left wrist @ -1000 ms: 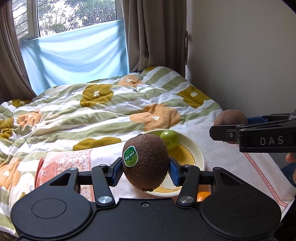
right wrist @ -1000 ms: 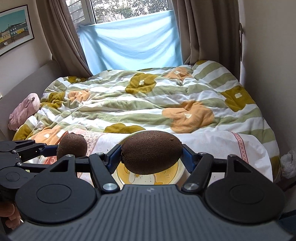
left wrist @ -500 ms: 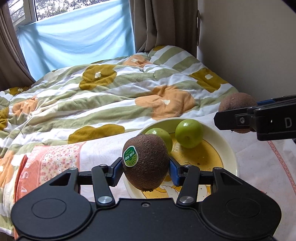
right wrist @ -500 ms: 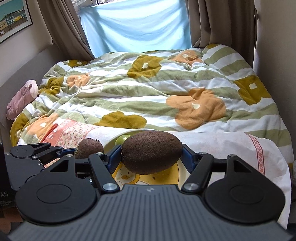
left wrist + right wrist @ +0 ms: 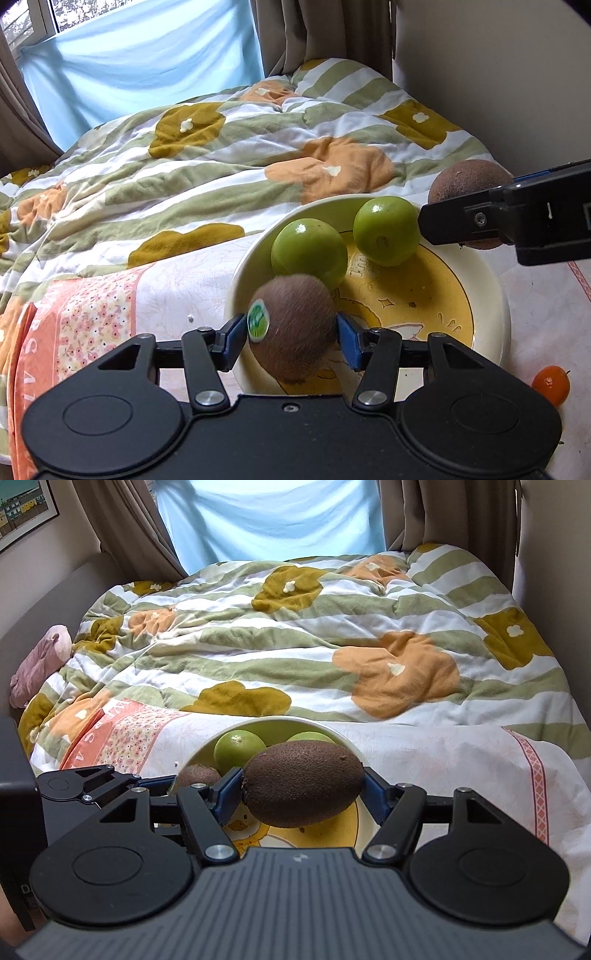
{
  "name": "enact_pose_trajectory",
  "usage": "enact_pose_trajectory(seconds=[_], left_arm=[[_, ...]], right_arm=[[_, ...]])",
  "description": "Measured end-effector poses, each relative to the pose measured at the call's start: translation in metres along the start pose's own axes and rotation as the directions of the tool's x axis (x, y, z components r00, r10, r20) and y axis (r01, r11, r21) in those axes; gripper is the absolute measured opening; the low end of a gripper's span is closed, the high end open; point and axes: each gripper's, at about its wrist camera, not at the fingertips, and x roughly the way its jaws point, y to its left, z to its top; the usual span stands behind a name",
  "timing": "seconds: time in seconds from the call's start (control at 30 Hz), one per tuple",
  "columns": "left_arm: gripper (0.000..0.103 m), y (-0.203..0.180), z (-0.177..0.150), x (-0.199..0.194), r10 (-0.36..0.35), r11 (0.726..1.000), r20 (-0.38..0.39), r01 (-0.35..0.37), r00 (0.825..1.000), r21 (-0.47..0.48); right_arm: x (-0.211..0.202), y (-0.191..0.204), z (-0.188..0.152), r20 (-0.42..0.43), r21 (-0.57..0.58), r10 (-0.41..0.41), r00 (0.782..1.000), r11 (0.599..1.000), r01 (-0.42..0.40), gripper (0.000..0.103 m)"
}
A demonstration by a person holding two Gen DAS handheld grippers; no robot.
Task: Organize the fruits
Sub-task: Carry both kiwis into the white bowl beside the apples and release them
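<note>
My left gripper point(image 5: 291, 332) hovers over the near left edge of the cream and yellow plate point(image 5: 491, 295). Its jaws are opening, and a brown kiwi with a green sticker point(image 5: 295, 317) sits blurred between the blue pads, with small gaps on both sides. Two green fruits point(image 5: 308, 251) point(image 5: 386, 230) lie in the plate. My right gripper point(image 5: 301, 790) is shut on a second kiwi point(image 5: 303, 782), held sideways above the plate point(image 5: 273, 722). From the left wrist view that kiwi point(image 5: 465, 181) shows at the plate's right rim.
The plate rests on a white cloth with a pink floral band point(image 5: 92, 325) at the foot of a bed with a striped quilt point(image 5: 221, 166). A small orange fruit point(image 5: 551, 384) lies on the cloth right of the plate. A wall stands close on the right.
Both grippers have come down and closer to the plate. The left jaws have widened, and the stickered kiwi has tilted and blurred between them. The right grip is unchanged.
</note>
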Motion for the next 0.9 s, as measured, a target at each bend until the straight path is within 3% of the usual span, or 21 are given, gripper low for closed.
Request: enact_pose_trajectory(seconds=[0.03,0.1,0.47,0.9], left_arm=[[0.075,0.000,0.000,-0.003,0.001,1.000,0.011,-0.001,1.000,0.003],[0.086,-0.001,0.003,-0.007,0.004,1.000,0.030,-0.004,1.000,0.009],[0.087,0.011,-0.007,-0.031,0.012,1.000,0.035,-0.011,0.999,-0.028],[0.088,0.018,-0.029,-0.055,0.029,0.998,0.018,-0.028,0.999,-0.065]], right_arm=[[0.000,0.000,0.000,0.000,0.000,-0.001,1.000,1.000,0.001,0.083],[0.000,0.000,-0.001,0.000,0.001,-0.004,1.000,1.000,0.004,0.083],[0.000,-0.001,-0.009,-0.007,-0.014,-0.004,1.000,1.000,0.004,0.083],[0.034,0.015,-0.026,-0.054,-0.007,0.003,0.999,1.000,-0.004,0.083]])
